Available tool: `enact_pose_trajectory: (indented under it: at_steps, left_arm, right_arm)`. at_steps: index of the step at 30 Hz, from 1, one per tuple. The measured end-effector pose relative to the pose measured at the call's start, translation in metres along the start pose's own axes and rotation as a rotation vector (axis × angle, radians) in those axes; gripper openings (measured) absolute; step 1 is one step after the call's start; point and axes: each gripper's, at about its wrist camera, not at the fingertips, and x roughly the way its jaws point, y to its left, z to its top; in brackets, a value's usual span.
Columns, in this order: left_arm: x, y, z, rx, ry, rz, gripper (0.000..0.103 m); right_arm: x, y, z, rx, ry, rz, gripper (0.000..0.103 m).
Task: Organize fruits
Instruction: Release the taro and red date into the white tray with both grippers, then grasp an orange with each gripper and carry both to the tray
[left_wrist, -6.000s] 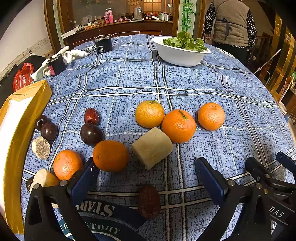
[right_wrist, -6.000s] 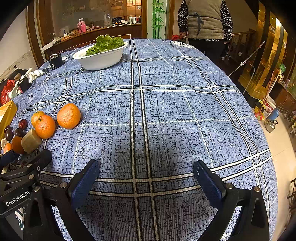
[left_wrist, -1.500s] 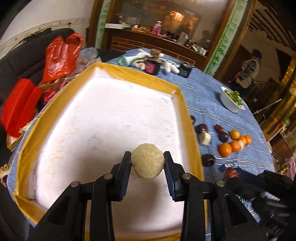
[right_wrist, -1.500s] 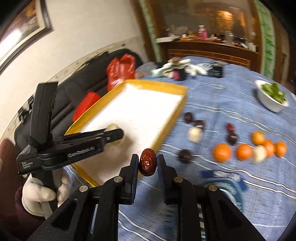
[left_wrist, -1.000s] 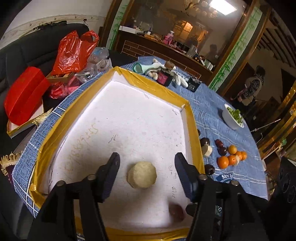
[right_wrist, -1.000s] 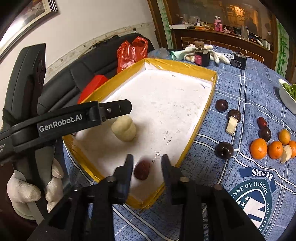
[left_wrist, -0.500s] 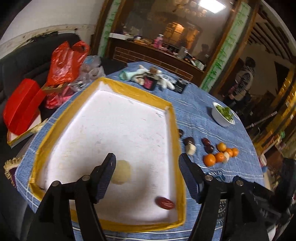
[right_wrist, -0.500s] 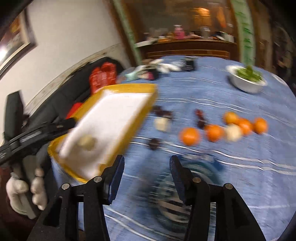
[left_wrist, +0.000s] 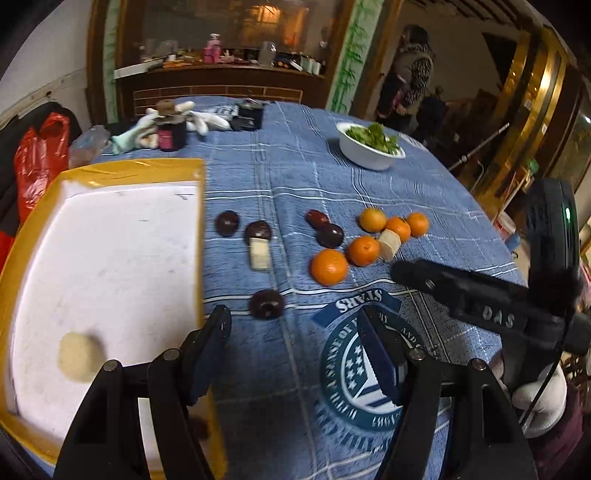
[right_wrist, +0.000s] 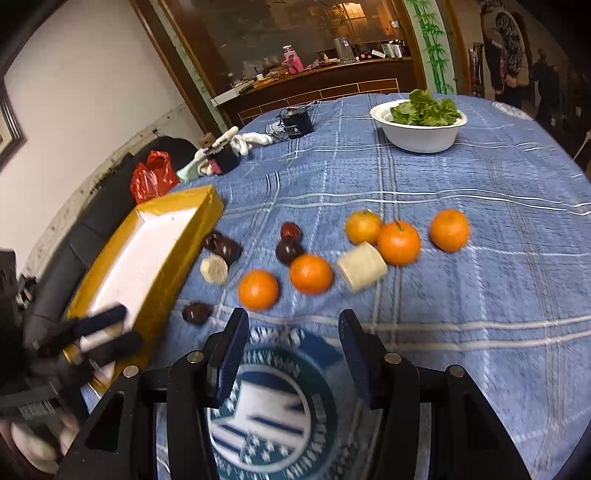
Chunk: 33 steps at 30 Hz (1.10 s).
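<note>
With both jaws parted and nothing between them, my left gripper (left_wrist: 295, 347) and right gripper (right_wrist: 290, 345) hang over the tabletop (right_wrist: 480, 258), the right having just been opening. One pale chunk (left_wrist: 79, 354) lies in the yellow-rimmed tray (left_wrist: 129, 170); the oranges (right_wrist: 310, 274), dark fruits (left_wrist: 266, 303) and remaining chunks sit on the cloth beside it. I judge this the return step: next, choose the nearest fruit, centre it and close.

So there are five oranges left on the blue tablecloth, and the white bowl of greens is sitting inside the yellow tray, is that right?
Not quite. The white bowl of greens is not inside the yellow tray; it stands on the blue tablecloth at the table's far side, well apart from the tray, as the right wrist view shows. Five oranges on the cloth is correct.
</note>
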Motion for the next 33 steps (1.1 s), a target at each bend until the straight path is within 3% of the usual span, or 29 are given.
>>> enact_pose_trajectory:
  at_steps: [3, 11, 15, 25, 26, 27, 28, 29, 33]
  left_arm:
    - [0.010, -0.003, 0.003, 0.001, 0.014, 0.002, 0.070]
    - [0.030, -0.009, 0.018, 0.036, 0.033, 0.026, 0.070]
    - [0.045, -0.019, 0.025, 0.079, 0.047, 0.031, 0.069]
    - [0.088, -0.051, 0.036, 0.195, 0.102, 0.052, 0.069]
    - [0.095, -0.053, 0.037, 0.203, 0.112, 0.062, 0.068]
    - [0.100, -0.054, 0.037, 0.207, 0.124, 0.069, 0.060]
    - [0.105, -0.055, 0.037, 0.210, 0.141, 0.073, 0.050]
    - [0.110, -0.055, 0.035, 0.211, 0.160, 0.084, 0.034]
    - [0.101, -0.050, 0.033, 0.177, 0.135, 0.072, 0.032]
  right_arm:
    - [0.017, -0.005, 0.011, 0.031, 0.012, 0.031, 0.056]
    - [0.051, -0.006, 0.029, 0.026, 0.013, -0.006, 0.052]
    - [0.054, -0.005, 0.029, -0.023, -0.001, -0.075, 0.032]
    - [0.032, -0.029, 0.026, 0.084, -0.040, 0.036, 0.031]
    - [0.029, -0.031, 0.026, 0.093, -0.048, 0.044, 0.031]
    - [0.027, -0.031, 0.026, 0.097, -0.053, 0.049, 0.031]
    - [0.024, -0.032, 0.025, 0.101, -0.058, 0.053, 0.031]
    - [0.021, -0.032, 0.025, 0.102, -0.061, 0.055, 0.031]
    - [0.013, -0.030, 0.022, 0.105, -0.067, 0.061, 0.031]
